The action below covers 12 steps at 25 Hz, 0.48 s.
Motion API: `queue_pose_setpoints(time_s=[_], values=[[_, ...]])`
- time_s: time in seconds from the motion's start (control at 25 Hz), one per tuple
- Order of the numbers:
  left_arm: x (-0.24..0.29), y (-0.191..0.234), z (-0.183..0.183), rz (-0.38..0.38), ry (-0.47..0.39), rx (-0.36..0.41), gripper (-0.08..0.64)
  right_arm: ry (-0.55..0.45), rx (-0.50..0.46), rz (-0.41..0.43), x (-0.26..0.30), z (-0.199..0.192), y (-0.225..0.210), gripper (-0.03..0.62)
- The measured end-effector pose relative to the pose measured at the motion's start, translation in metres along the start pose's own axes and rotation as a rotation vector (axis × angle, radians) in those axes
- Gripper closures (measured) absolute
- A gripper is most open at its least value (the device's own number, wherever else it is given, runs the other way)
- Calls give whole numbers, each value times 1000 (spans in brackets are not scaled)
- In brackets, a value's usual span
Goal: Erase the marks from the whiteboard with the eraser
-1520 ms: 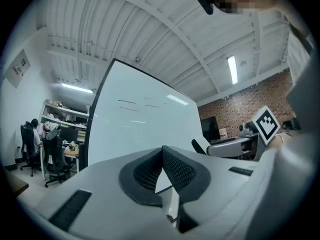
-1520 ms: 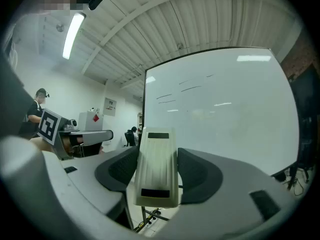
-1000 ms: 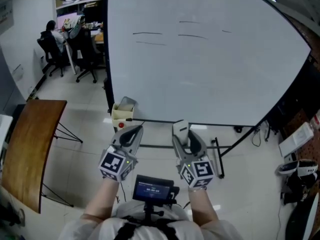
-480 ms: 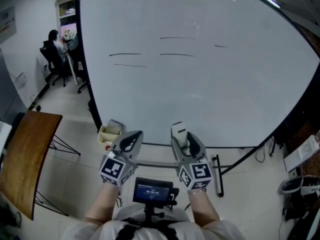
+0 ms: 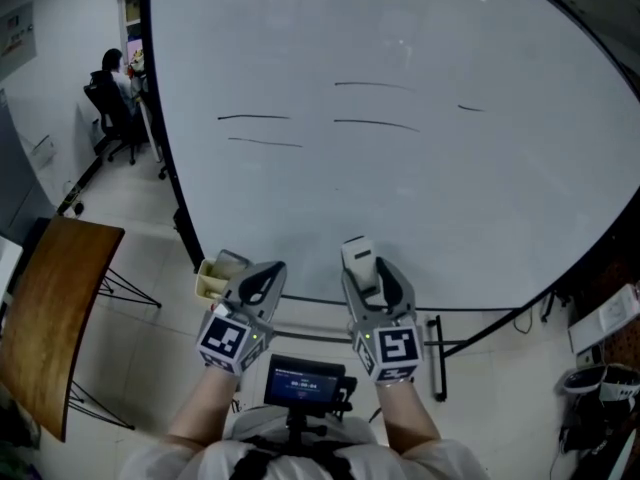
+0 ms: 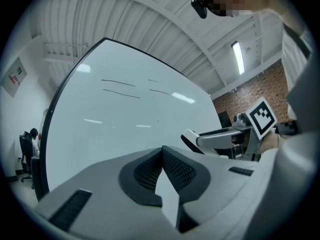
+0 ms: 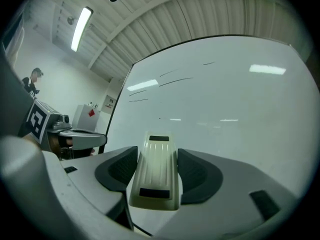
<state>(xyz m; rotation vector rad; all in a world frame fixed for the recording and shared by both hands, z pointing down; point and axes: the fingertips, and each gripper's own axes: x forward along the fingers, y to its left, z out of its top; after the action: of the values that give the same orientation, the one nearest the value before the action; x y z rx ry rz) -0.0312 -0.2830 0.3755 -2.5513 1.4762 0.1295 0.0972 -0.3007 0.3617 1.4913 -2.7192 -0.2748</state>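
Two claws, whiteboard (image 5: pixel 400 188) cut off above: left claw (image 6: pixel 162 151) closed empty, right claw (image 7: pixel 158 154) gripping eraser (image 7: pixel 156 179).

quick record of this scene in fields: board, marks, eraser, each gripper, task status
whiteboard: large, upright, fills most of the head view
marks: five thin dark strokes on its upper part
eraser: pale, held lengthwise, pointing at the board
right gripper: shut on the eraser
left gripper: jaws together, nothing between them
task status: marks not yet wiped; eraser is well below them in the head view
background: wooden table at left, seated person far left
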Motion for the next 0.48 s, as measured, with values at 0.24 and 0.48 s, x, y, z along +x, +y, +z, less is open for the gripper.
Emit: queue_pose_setpoints(time_s=[0.24,0.48], values=[[-1,19,6,-34,-7,-4,552,-61,-68,-36,24,44,8,333],[3,35,8,-68,-31,8,552,-192,-124,-69,49,108,11,333]])
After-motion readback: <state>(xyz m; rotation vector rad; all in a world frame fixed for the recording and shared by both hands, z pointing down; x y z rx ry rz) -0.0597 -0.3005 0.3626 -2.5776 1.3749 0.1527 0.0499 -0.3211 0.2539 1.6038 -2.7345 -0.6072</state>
